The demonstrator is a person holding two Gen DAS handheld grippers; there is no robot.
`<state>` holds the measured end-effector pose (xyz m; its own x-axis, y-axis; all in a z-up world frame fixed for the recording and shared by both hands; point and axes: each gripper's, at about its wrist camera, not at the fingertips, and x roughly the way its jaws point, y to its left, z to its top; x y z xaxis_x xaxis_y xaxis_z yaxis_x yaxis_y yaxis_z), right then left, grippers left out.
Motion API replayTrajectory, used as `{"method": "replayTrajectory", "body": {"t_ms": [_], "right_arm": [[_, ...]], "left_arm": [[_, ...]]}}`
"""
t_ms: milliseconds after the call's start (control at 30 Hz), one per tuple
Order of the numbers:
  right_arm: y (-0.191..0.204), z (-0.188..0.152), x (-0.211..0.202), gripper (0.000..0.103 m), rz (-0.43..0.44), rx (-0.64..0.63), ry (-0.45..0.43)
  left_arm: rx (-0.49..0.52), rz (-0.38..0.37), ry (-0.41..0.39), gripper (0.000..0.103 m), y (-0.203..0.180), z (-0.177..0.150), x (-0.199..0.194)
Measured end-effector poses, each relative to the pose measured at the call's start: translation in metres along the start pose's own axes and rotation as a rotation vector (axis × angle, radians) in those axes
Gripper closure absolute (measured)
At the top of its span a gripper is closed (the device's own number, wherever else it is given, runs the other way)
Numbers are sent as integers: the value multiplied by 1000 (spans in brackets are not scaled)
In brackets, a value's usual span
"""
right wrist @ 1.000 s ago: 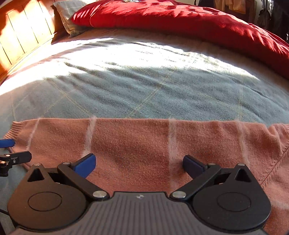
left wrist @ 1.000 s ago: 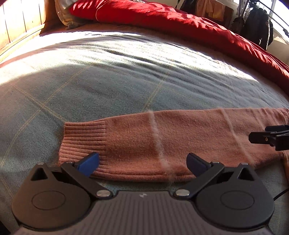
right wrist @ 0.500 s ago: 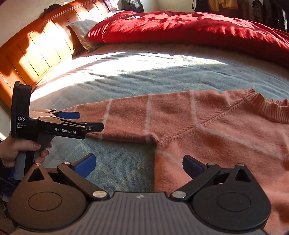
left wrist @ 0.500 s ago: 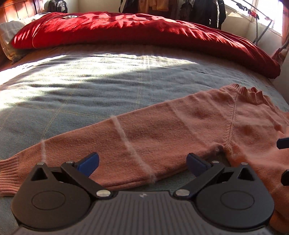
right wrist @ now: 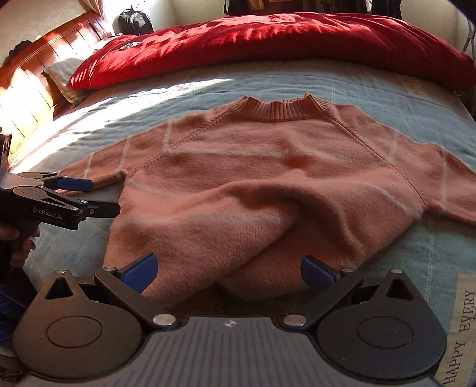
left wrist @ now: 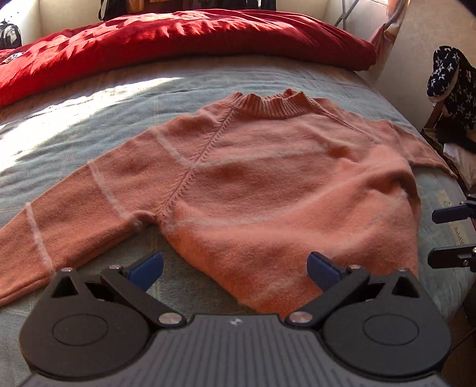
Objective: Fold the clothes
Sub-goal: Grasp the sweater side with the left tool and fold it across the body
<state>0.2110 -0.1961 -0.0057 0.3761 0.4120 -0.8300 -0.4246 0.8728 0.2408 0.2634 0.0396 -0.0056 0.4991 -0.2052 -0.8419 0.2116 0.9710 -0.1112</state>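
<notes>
A: Sunlight falls across a wide bed (right wrist: 208, 98) with a grey-blue checked cover, and a wooden headboard (right wrist: 35, 86) stands at its left end.

B: And along the far side?

A: Heaped red duvet (right wrist: 267, 38), running nearly the whole length, with a pale pillow (right wrist: 59, 74) tucked under its left end.

B: Where is the clothing?

A: One salmon-pink sweater (left wrist: 267, 184) lies spread on the cover, ribbed collar (left wrist: 273, 105) toward the duvet and hem toward the cameras. Both sleeves stretch out sideways, and thin pale stripes cross them. The lower body is rumpled into a soft ridge in the right wrist view.

B: The tools?

A: Left gripper (left wrist: 235, 268) hovers over the hem's left corner, its blue-padded fingers spread wide with nothing between them. Right gripper (right wrist: 229, 271) sits over the hem's middle, equally wide and empty.

B: Anything smaller?

A: A hand (right wrist: 17, 244) grips the left tool's handle, and a dark backpack (right wrist: 135, 19) sits beyond the headboard.
</notes>
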Motion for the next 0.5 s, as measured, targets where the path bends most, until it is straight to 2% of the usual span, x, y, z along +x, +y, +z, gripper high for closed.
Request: {"method": "replayTrajectory", "body": {"t_ms": [167, 333, 400, 500], "right_arm": [[-9, -31, 3, 0, 10, -38, 78], [-15, -47, 0, 0, 27, -46, 99], [-19, -50, -1, 0, 36, -36, 99], [-25, -51, -4, 0, 34, -23, 95]], "left_arm": [[77, -30, 8, 1, -45, -11, -17], [191, -71, 19, 1, -94, -18, -17], [264, -48, 26, 1, -112, -22, -8], [429, 86, 20, 1, -132, -26, 10]]}}
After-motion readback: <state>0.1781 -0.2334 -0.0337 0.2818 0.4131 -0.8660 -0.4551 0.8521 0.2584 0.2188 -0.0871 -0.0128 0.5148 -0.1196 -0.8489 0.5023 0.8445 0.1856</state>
